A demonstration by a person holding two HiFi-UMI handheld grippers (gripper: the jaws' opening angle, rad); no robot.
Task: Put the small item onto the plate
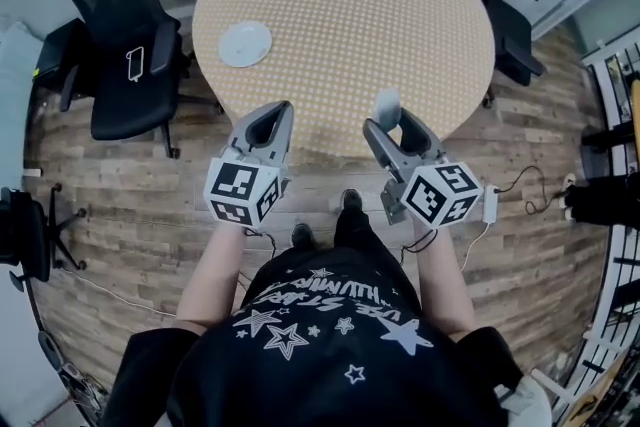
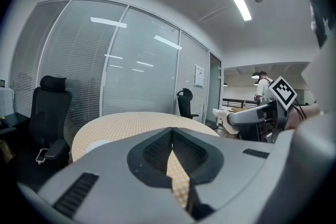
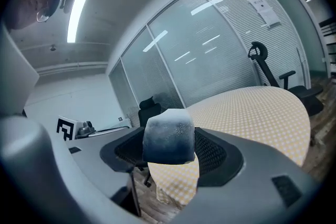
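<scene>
A white plate (image 1: 245,44) lies on the left part of the round yellow-checked table (image 1: 360,5); in the left gripper view the plate (image 2: 97,146) peeks out at the table's near left edge. My right gripper (image 1: 388,121) is shut on a small pale grey block (image 1: 386,103), which fills the gap between its jaws in the right gripper view as a bluish-white block (image 3: 169,137). My left gripper (image 1: 270,124) hovers at the table's near edge, below the plate, jaws closed together with nothing between them (image 2: 171,150).
A black office chair (image 1: 125,35) with a phone on its seat stands left of the table. Another black chair (image 1: 510,10) stands at the right. Wooden floor lies beneath me, with a power adapter and cable (image 1: 492,203) at the right. Glass partition walls surround the room.
</scene>
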